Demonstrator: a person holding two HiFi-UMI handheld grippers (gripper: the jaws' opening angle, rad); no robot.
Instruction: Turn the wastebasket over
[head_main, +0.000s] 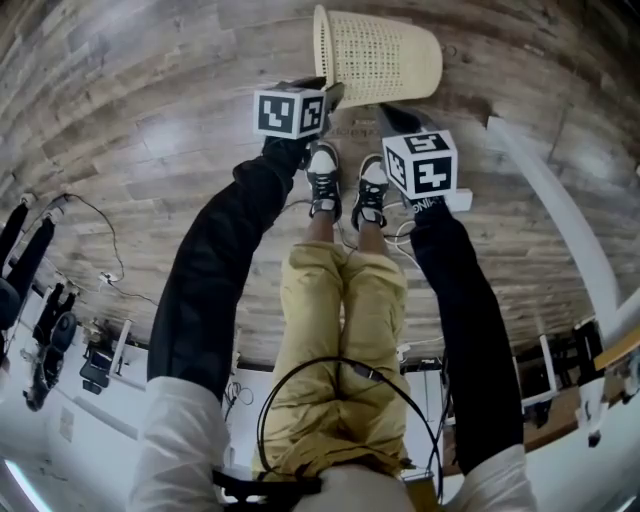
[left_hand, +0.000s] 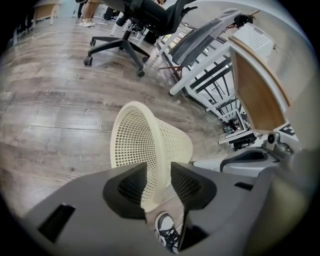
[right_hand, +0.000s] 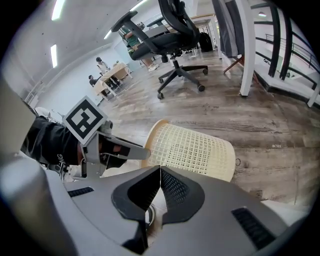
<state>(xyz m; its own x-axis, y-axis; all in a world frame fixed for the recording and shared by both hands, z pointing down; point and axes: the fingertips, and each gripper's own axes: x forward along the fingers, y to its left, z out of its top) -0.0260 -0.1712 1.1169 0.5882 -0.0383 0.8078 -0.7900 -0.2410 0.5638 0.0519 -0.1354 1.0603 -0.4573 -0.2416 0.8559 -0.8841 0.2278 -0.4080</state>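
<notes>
A cream lattice wastebasket (head_main: 385, 55) lies on its side on the wooden floor, its mouth toward the left of the head view. My left gripper (head_main: 330, 100) is at the near part of its rim. In the left gripper view the rim (left_hand: 150, 192) runs down between the jaws of the left gripper (left_hand: 157, 182), which stand open around it with a gap showing. The right gripper (head_main: 398, 118) hangs just in front of the basket's side (right_hand: 195, 150). Its jaws (right_hand: 160, 185) are shut with nothing between them.
The person's two shoes (head_main: 322, 180) stand right behind the basket. An office chair (left_hand: 135, 30) and a white metal frame (left_hand: 210, 75) stand beyond it. Another chair (right_hand: 170, 40) is farther back. Cables (head_main: 90, 240) lie on the floor at the left.
</notes>
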